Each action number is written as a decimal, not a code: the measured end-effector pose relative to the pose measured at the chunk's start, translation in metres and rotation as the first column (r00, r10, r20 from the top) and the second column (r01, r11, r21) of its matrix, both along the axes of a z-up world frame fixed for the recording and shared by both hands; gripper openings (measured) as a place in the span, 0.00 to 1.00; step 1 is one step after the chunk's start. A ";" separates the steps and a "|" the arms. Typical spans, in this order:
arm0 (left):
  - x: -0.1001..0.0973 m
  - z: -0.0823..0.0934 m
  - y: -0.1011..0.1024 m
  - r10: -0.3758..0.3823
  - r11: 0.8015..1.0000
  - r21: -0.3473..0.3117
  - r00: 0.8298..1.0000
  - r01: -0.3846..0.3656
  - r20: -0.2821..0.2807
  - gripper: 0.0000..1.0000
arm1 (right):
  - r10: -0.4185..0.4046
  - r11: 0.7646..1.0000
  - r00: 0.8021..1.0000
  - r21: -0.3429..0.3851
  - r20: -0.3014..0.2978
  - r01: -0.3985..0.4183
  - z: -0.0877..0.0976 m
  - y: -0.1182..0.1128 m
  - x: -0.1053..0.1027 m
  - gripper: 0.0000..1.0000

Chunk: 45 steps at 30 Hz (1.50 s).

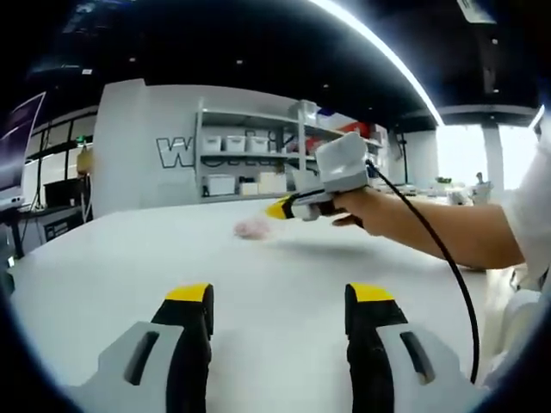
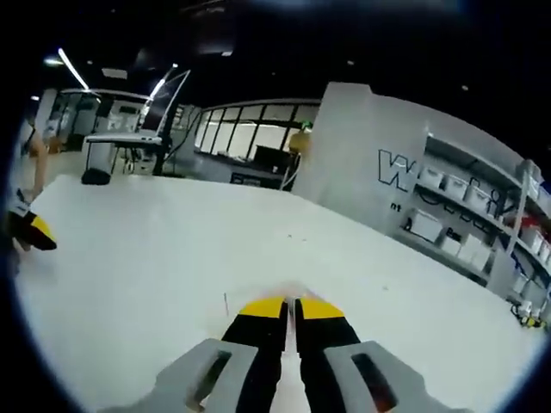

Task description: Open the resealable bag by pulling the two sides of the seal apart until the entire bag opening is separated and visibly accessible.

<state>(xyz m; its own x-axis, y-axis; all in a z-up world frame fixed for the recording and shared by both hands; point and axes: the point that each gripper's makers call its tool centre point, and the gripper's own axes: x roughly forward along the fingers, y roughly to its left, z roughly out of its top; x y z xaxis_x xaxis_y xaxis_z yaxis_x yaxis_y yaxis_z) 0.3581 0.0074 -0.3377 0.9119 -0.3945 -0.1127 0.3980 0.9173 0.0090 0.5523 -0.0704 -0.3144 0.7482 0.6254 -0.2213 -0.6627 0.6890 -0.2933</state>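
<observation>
A small, pale pinkish resealable bag (image 1: 253,228) lies blurred on the white table (image 1: 129,267), far ahead of my left gripper (image 1: 280,294). That gripper is open, with nothing between its yellow-tipped jaws. A person's hand brings my right gripper (image 1: 278,208) in from the right, its yellow tip right at the bag's near edge. In the right gripper view my right gripper (image 2: 291,306) has its jaws pressed to a thin slit. A pale sliver of the bag shows at the tips. My left gripper's tip (image 2: 33,232) peeks in at the left edge.
A black cable (image 1: 439,249) hangs from the right gripper along the person's forearm (image 1: 448,232). Shelves with white bins (image 1: 250,159) stand behind the table against a lettered wall. A dark desk (image 1: 34,215) sits at the far left, and another bench (image 2: 125,142) stands far off.
</observation>
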 end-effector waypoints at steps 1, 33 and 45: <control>0.000 0.000 0.000 0.000 1.000 0.000 1.000 0.000 -0.001 0.62 | 0.006 1.000 1.000 0.021 -0.004 -0.006 0.002 0.002 -0.006 0.01; 0.013 0.003 0.009 0.062 0.997 0.036 0.998 -0.062 0.003 0.64 | -0.070 0.956 0.994 0.280 -0.083 0.091 -0.008 -0.011 -0.018 0.26; 0.011 0.004 0.007 0.063 0.994 0.082 0.997 -0.067 0.040 0.62 | -0.119 0.958 0.990 0.254 -0.073 0.134 -0.014 -0.015 -0.011 0.52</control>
<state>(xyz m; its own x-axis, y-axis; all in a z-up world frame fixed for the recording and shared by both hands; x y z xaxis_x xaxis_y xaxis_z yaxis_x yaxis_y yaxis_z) 0.3693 0.0144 -0.3334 0.9396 -0.3250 -0.1077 0.3355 0.9367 0.1003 0.5417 -0.0855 -0.3281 0.8158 0.5679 -0.1092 -0.5757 0.8155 -0.0598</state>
